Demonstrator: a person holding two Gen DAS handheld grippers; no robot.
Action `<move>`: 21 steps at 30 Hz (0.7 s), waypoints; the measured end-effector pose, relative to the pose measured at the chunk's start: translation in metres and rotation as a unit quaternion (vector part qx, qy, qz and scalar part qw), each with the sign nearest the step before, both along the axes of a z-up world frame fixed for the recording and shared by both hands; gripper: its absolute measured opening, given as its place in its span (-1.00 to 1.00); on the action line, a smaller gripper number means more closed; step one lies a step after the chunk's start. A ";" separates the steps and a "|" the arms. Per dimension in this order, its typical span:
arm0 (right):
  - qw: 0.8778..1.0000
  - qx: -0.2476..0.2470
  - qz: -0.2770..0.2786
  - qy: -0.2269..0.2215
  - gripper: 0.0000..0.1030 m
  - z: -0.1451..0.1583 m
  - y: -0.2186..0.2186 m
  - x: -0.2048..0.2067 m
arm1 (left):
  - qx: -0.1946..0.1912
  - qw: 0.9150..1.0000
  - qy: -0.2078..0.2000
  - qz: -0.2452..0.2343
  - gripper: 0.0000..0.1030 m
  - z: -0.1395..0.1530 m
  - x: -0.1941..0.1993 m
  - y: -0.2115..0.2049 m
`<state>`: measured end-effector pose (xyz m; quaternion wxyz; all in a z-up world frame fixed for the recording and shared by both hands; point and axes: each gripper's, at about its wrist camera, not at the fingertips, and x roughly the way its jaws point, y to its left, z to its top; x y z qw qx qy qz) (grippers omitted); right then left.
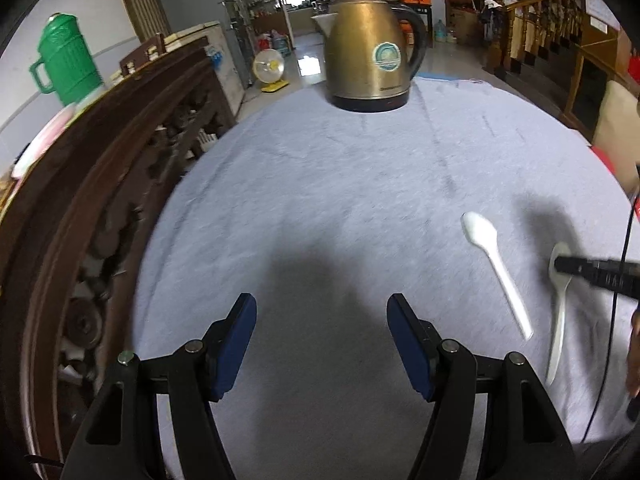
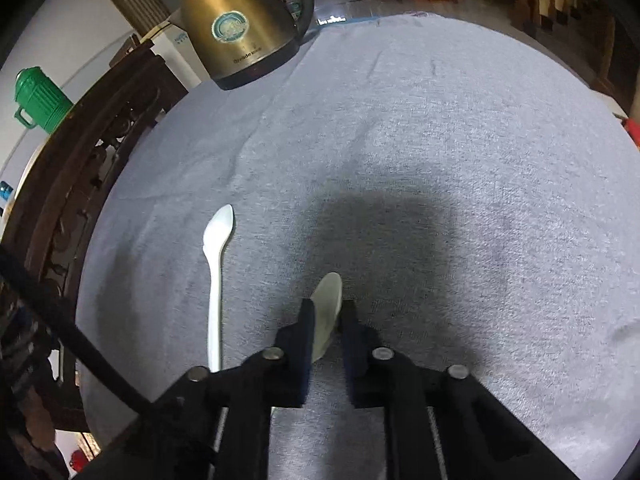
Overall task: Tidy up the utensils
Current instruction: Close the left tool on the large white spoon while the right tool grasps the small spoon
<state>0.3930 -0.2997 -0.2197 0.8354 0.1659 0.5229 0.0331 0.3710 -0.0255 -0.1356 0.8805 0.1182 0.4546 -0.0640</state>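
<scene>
Grey cloth [image 2: 440, 128], right-view-only clamped spoon [image 2: 329, 300]

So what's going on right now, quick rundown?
Left gripper open, idle. Right gripper shut on one white spoon. Second spoon lies beside it. Kettle far back, nothing blocking.

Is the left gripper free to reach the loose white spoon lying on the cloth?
Probably yes: the left gripper is open and empty, and only bare cloth lies between it and the loose spoon.
</scene>
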 end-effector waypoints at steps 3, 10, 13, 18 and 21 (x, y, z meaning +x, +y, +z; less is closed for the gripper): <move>1.000 0.004 -0.002 -0.018 -0.89 0.000 -0.009 -0.006 | -0.030 0.999 0.014 -0.019 0.33 -0.003 0.017 -0.016; 0.999 0.020 -0.013 -0.047 -0.92 0.008 -0.038 -0.020 | -0.103 0.990 0.078 -0.049 0.33 -0.023 0.063 -0.059; 0.998 0.045 -0.017 -0.037 -0.91 0.008 -0.048 -0.023 | -0.120 0.986 0.103 -0.053 0.33 -0.030 0.077 -0.077; 0.997 0.064 -0.017 -0.032 -0.90 0.006 -0.055 -0.024 | -0.115 0.983 0.135 -0.051 0.33 -0.048 0.089 -0.109; 0.997 0.071 -0.015 -0.025 -0.90 0.001 -0.057 -0.025 | -0.114 0.981 0.151 -0.050 0.33 -0.060 0.090 -0.121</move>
